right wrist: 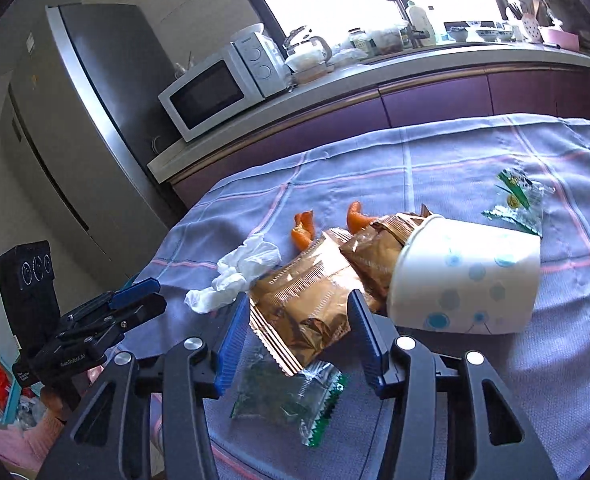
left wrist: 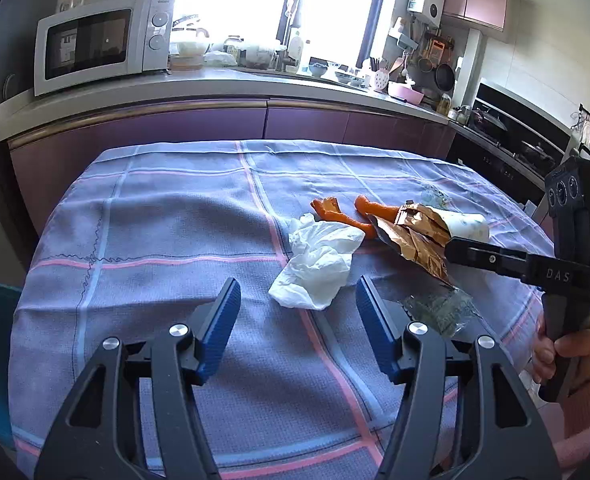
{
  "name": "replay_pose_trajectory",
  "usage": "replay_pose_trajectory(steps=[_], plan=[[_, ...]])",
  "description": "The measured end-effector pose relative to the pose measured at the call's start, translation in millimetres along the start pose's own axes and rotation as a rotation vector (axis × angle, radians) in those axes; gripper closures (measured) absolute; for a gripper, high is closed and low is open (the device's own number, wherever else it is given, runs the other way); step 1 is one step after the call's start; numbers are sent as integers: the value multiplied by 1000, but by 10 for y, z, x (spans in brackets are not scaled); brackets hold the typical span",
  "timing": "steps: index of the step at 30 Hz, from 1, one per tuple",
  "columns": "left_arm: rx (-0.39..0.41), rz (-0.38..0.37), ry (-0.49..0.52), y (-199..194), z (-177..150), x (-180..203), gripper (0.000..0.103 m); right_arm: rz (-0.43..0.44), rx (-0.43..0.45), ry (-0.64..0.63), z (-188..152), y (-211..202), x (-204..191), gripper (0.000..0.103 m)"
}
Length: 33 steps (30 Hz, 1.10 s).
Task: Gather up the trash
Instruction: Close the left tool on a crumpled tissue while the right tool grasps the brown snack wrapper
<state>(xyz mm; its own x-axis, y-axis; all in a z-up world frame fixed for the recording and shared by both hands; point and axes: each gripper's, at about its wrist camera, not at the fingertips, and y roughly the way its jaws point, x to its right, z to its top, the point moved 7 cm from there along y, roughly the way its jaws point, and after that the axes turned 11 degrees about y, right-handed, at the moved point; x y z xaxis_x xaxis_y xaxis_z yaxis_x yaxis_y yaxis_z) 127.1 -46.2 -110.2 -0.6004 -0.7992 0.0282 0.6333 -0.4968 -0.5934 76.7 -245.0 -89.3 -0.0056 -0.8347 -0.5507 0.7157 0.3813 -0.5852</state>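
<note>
- Two claws were at work over the bench (left wrist: 155,220), which was covered by a checked cloth, with the trash gathered toward its right-hand part.
- The right claw (right wrist: 299,320) stood released, its blue pads on either side of the gold foil wrapper (right wrist: 307,300), which lay half spilled from a tipped paper cup (right wrist: 467,276); nothing was pinched yet.
- To do this step well, I judged the pads should close on the flat middle of the wrapper, not its serrated edge, since thin foil would likely slip or tear at the rim.
- A clear green snack packet (right wrist: 291,396) lay just under the wrapper's near end; closing too low risked catching both.
- Pulling the wrapper might drag the cup, so a slow draw away from its mouth seemed wise.
- The left claw (left wrist: 299,312) was also spread wide and empty, hovering low near the crumpled white tissue (left wrist: 319,264), its likely next pick.
- Orange peel pieces (left wrist: 335,212) lay beyond the tissue, and another green packet (right wrist: 515,200) lay past the cup.
- The right tool reached in from the right, nearly level with the cloth; the left pointed forward and slightly down.
</note>
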Motion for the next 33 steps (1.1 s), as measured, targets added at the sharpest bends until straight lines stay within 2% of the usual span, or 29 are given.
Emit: replay_pose_trajectory(steps=[5,11,16,19,20,21,23,24,29,30,33], plan=[[-28,-8,32,175,90,90,40,14,-20,59,-53,25,146,53],[-75,-8,48,378,143,127,40,60,-46,150,-80,102,252,46],[-125,-11,45,534,162,145,45,104,-67,194,-101,196,246,45],[-149,-28,31,605,158,146,54,116,-58,197,-93,213,218,46],[-157,-34,26,629,154,137,56,120,-54,201,-86,215,215,47],[-165,-35,23,653,147,132,58,124,-55,204,-84,220,214,52],[-177,-42,23,680,127,149,69,136,-62,212,-102,225,213,63],[-181,-41,25,691,116,153,70,141,-65,210,-109,230,211,68],[-180,-46,21,690,103,158,86,156,-60,193,-115,210,158,80],[-178,-49,17,684,101,153,88,163,-60,184,-115,203,135,85],[-170,-52,10,654,100,131,92,168,-60,159,-112,198,72,89]])
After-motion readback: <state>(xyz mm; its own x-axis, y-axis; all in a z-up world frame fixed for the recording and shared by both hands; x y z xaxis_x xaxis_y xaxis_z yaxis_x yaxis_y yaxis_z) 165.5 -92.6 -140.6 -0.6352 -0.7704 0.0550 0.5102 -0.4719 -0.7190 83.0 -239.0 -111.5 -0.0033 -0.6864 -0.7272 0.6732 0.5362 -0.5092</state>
